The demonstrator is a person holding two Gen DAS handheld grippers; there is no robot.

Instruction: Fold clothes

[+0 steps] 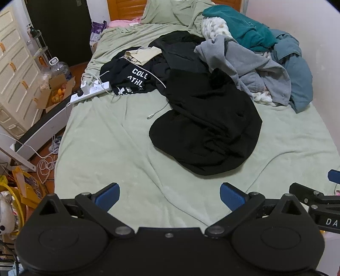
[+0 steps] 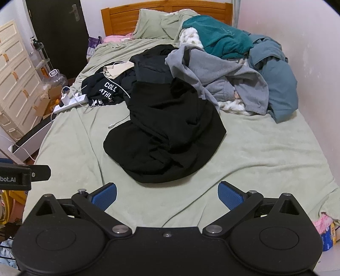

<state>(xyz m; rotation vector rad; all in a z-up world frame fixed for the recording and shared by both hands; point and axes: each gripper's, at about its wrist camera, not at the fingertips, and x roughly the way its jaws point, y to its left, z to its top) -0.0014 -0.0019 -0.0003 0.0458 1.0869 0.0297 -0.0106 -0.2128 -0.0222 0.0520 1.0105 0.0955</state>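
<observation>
A crumpled black garment (image 1: 206, 127) lies in the middle of the bed (image 1: 110, 144); it also shows in the right wrist view (image 2: 167, 135). Behind it lies a black shirt with white lettering (image 1: 131, 76) (image 2: 104, 89). A pile of grey (image 1: 248, 63), teal (image 1: 240, 23) and blue (image 1: 297, 70) clothes sits at the back right; the pile also shows in the right wrist view (image 2: 233, 70). My left gripper (image 1: 170, 196) is open and empty above the near bed edge. My right gripper (image 2: 167, 195) is open and empty beside it, short of the black garment.
A white power strip (image 1: 91, 91) with plugs and a white cable (image 1: 157, 110) lie on the bed's left side. Pillows (image 2: 153, 23) and a wooden headboard (image 2: 119, 17) are at the back. A drawer unit (image 1: 14, 70) and floor clutter stand left. A wall (image 2: 308, 53) runs along the right.
</observation>
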